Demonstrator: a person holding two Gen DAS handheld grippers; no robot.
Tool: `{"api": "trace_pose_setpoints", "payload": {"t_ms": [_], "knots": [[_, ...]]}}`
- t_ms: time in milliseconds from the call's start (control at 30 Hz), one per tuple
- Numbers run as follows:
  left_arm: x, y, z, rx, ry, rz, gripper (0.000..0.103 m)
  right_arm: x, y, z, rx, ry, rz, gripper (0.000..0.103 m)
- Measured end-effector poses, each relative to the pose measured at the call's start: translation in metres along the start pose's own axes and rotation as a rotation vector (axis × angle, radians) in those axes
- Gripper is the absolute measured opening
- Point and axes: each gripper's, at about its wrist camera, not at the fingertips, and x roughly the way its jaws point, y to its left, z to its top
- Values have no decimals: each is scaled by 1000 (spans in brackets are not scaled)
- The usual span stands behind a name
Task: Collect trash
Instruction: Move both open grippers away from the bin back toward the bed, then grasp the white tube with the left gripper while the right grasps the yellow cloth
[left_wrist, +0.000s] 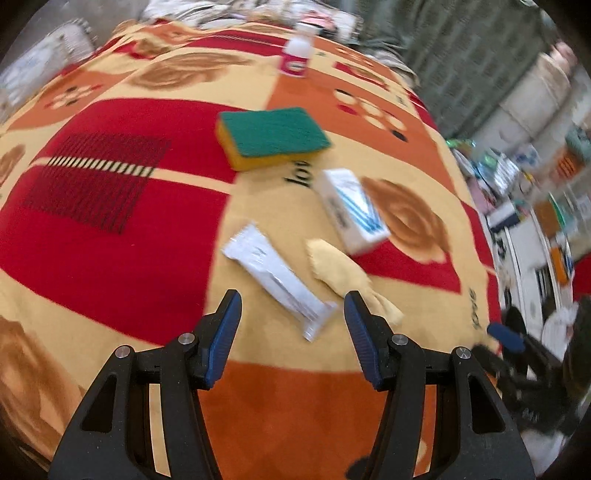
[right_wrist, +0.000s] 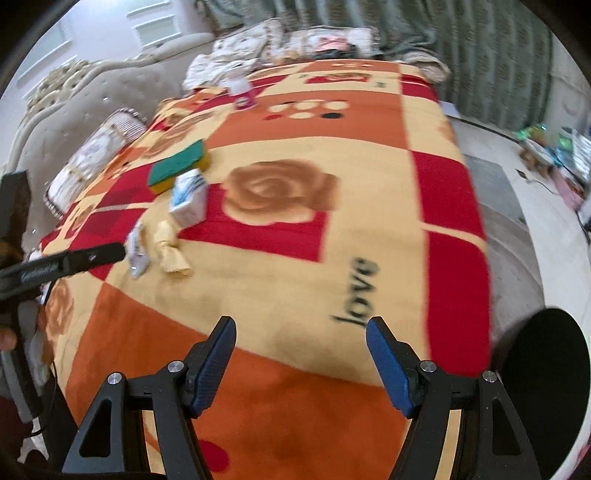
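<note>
Both grippers' fingers (left_wrist: 231, 317) gape empty; white wrapper (left_wrist: 279, 282) lies diagonally, pointing at left gripper (left_wrist: 293, 314).

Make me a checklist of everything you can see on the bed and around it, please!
Surface: blanket with red, orange and cream squares, covering a bed.
Job's things: white wrapper and yellow wrapper lying side by side; white box beyond them.
Clutter: green-and-yellow sponge; small bottle standing far back; pillows.
Grippers: left gripper open, empty, above the white wrapper; right gripper open, empty, over bare blanket.
Cables: a thin dark cable at the right view's left edge.
Surroundings: green curtain, padded headboard, dark round bin beside the bed.
</note>
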Motion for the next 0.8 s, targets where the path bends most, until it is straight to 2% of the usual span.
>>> {"api": "trace_pose_setpoints", "payload": {"t_ms": [167,267,367,433,600,800], "knots": [[18,13,11,-47,9,3,56,15,26,11,-60,13,42,71],[21,13,13,-34,5,-4,55,21,39,17,-88,13,62,70],[22,12,13,-7,17,-7,33,28,50,23,-109,18,78,68],[21,12,12,13,32,-24,25,32,57,27,-120,17,90,66],[8,18,7,69,55,-39,19,43,79,38,-158,9,130,62],[-11,29,2,78,58,-50,17,68,108,54,-202,15,167,52]]}}
